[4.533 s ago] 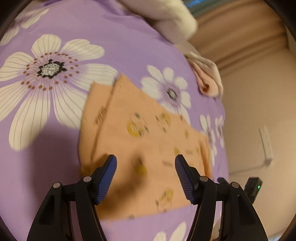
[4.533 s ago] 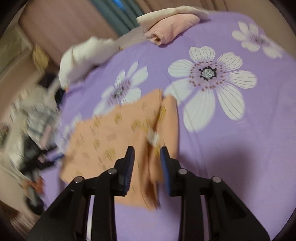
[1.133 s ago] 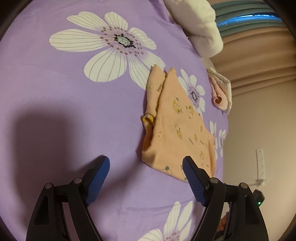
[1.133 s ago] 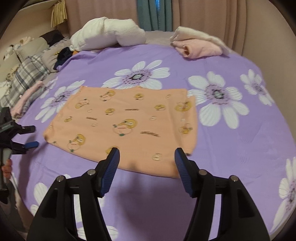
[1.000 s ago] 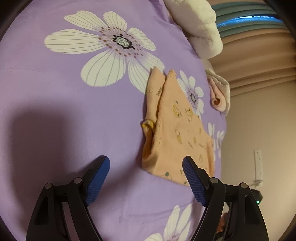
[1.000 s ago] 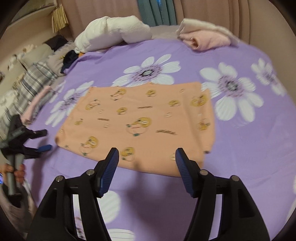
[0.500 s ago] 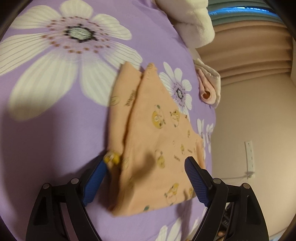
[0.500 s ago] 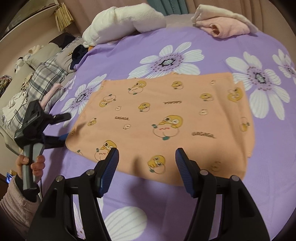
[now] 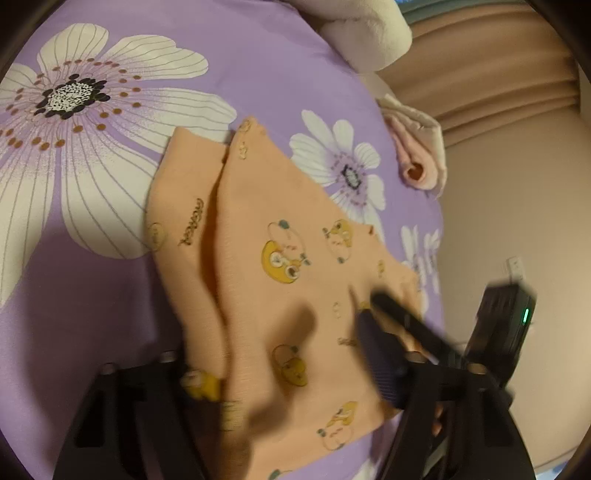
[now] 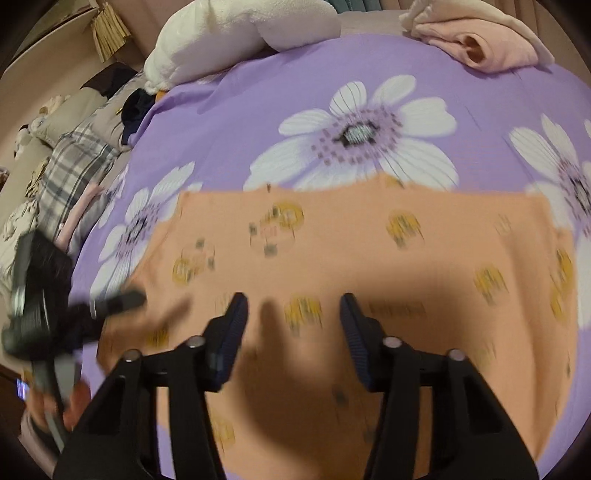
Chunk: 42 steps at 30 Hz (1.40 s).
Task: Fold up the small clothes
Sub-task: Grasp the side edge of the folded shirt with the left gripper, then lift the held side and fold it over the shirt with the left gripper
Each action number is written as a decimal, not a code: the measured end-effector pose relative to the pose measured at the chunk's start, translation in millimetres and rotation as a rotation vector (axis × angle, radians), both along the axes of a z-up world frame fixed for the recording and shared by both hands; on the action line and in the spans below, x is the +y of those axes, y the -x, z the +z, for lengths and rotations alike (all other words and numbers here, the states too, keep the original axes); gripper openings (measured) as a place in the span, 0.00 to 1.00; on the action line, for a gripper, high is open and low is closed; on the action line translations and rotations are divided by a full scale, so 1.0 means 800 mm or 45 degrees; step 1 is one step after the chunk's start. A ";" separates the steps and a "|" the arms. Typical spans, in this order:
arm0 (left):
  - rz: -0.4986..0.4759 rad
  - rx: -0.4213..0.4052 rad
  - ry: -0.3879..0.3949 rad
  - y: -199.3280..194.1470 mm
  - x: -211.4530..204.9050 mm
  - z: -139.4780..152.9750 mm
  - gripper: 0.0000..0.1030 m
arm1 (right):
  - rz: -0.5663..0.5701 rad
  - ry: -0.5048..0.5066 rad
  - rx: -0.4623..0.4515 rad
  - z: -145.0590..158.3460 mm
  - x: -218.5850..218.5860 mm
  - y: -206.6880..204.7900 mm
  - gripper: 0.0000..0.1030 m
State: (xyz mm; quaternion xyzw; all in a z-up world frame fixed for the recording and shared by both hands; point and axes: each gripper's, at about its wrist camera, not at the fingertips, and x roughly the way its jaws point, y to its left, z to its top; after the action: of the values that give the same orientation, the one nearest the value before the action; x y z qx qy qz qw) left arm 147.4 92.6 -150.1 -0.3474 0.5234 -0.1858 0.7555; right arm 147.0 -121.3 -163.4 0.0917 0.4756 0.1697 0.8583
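An orange garment point(image 9: 266, 266) with yellow cartoon prints lies flat on a purple bedspread point(image 9: 92, 295) with big white flowers; it also shows in the right wrist view point(image 10: 369, 266). My left gripper point(image 9: 280, 365) is open over the garment's near end; its left finger is partly hidden by the cloth. My right gripper point(image 10: 293, 325) is open just above the garment's near edge. The right gripper shows blurred at the lower right of the left wrist view point(image 9: 413, 332), and the left gripper shows at the left of the right wrist view point(image 10: 74, 310).
A folded pink and cream pile point(image 10: 480, 37) and a white pillow point(image 10: 229, 33) lie at the bed's far end. Plaid and grey bedding point(image 10: 74, 155) is heaped at the left. A wall point(image 9: 517, 221) borders the bed's far side.
Both grippers have moved in over the orange garment. It fills more of each view now. The jaws stayed open.
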 end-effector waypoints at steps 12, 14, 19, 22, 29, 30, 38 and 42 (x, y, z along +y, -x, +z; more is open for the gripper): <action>-0.028 0.051 -0.127 0.000 0.006 -0.009 0.18 | -0.034 0.124 0.075 -0.023 0.034 -0.061 0.08; -0.028 0.051 -0.121 0.000 0.007 -0.009 0.18 | -0.002 0.119 0.059 -0.013 0.034 -0.048 0.09; -0.024 0.057 -0.111 -0.001 0.006 -0.011 0.18 | 0.101 0.119 0.008 0.001 0.034 0.013 0.09; -0.027 0.058 -0.122 -0.002 0.006 -0.010 0.18 | 0.121 0.129 0.026 -0.005 0.033 0.045 0.09; -0.015 0.056 -0.159 0.000 -0.001 0.003 0.12 | 0.136 0.178 -0.002 -0.025 0.034 0.090 0.09; -0.015 0.043 -0.162 0.000 -0.003 0.008 0.11 | 0.127 0.155 0.006 -0.025 0.030 0.089 0.09; -0.055 -0.107 -0.218 0.002 -0.031 0.066 0.09 | 0.008 -0.027 -0.005 -0.002 -0.019 0.096 0.11; -0.118 -0.176 -0.281 -0.004 -0.066 0.092 0.09 | -0.070 -0.097 -0.026 0.007 -0.053 0.102 0.11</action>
State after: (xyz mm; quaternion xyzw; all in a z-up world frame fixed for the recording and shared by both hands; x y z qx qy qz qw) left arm 150.2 39.6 -76.6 -0.2242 0.5030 -0.1854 0.8139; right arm 65.4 -163.6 -157.5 0.1356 0.4573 0.1649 0.8633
